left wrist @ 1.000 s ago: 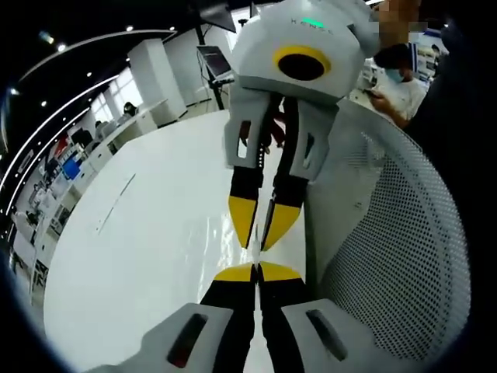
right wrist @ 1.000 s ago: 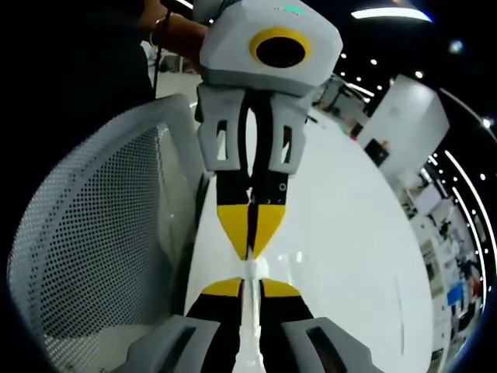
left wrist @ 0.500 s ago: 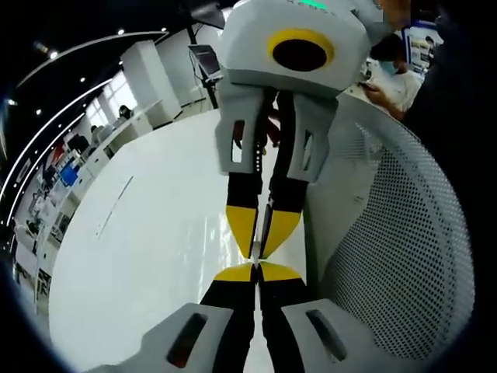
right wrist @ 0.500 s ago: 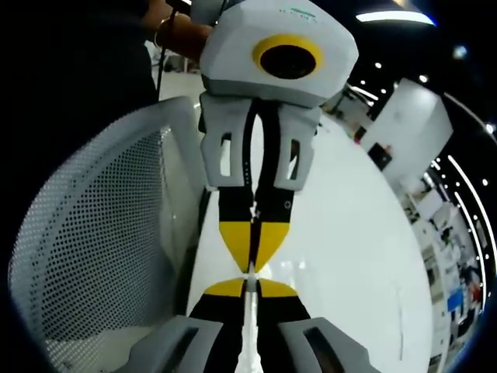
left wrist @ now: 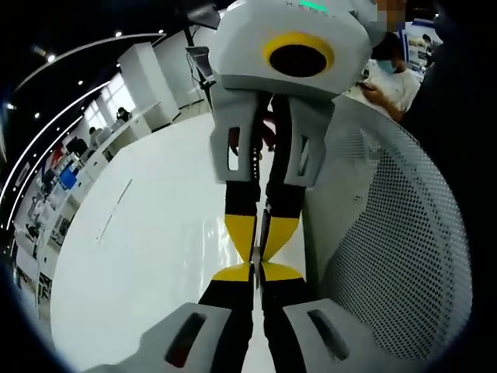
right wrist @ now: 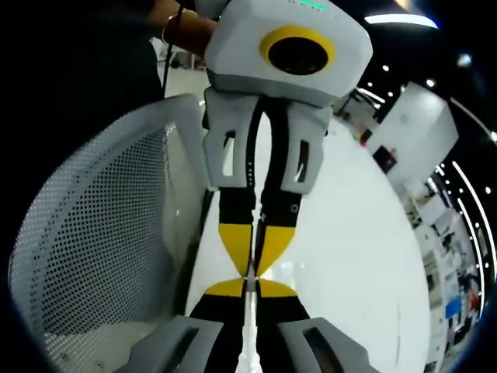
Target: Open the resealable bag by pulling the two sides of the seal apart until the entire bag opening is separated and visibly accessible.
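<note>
While both grippers pinch the thin clear resealable bag (right wrist: 248,326) between closed jaws, the left gripper (left wrist: 257,272) and right gripper (right wrist: 250,286) have drawn tip to tip. Seal apparently unparted; separation not yet begun. Beyond: white table (left wrist: 147,249), perforated basket (left wrist: 396,256).

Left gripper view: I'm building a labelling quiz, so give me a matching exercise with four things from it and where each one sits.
Things:
1. left gripper
2. right gripper
3. perforated white panel
4. table

Places:
A. curved, along the view's right side
B. glossy white, spreading across the view's left
C. rising from the view's bottom, yellow tips together
D. reaching down from the view's top

Pairs: 1-C, 2-D, 3-A, 4-B
</note>
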The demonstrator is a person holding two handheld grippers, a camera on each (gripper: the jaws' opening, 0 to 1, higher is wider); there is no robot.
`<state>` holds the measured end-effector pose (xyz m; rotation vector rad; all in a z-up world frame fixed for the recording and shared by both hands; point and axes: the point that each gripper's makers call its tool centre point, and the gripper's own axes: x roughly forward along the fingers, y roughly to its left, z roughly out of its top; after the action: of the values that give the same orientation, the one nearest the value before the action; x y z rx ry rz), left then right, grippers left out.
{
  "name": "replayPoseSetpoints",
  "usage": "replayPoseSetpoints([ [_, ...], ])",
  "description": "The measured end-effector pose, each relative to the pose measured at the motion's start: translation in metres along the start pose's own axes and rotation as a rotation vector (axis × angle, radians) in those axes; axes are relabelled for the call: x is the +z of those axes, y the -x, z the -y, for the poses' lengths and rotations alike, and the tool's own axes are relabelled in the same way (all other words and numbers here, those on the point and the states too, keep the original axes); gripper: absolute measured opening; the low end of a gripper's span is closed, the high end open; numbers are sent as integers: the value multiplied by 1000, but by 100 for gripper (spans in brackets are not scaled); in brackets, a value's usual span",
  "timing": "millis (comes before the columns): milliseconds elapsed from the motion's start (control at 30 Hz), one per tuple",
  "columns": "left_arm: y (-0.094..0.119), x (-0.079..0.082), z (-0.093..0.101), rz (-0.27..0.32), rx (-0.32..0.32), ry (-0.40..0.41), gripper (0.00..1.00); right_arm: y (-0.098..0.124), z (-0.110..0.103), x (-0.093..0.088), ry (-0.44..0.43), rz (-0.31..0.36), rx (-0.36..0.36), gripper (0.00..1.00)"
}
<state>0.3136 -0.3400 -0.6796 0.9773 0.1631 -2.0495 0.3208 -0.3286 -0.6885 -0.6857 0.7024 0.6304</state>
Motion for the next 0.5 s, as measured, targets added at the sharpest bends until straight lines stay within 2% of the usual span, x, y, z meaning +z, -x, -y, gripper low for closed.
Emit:
replayPoseSetpoints([
  [133,-1,-1,2,-4,-10,0,0,-1,-3,-1,5,-9,9,0],
  [267,-2,1,1,8,3,40,0,1,-2,-2,-34,-6,16,0],
  [500,-4,3,3,11,-8,12,0,2,-4,-5,-42,-7,23,0],
])
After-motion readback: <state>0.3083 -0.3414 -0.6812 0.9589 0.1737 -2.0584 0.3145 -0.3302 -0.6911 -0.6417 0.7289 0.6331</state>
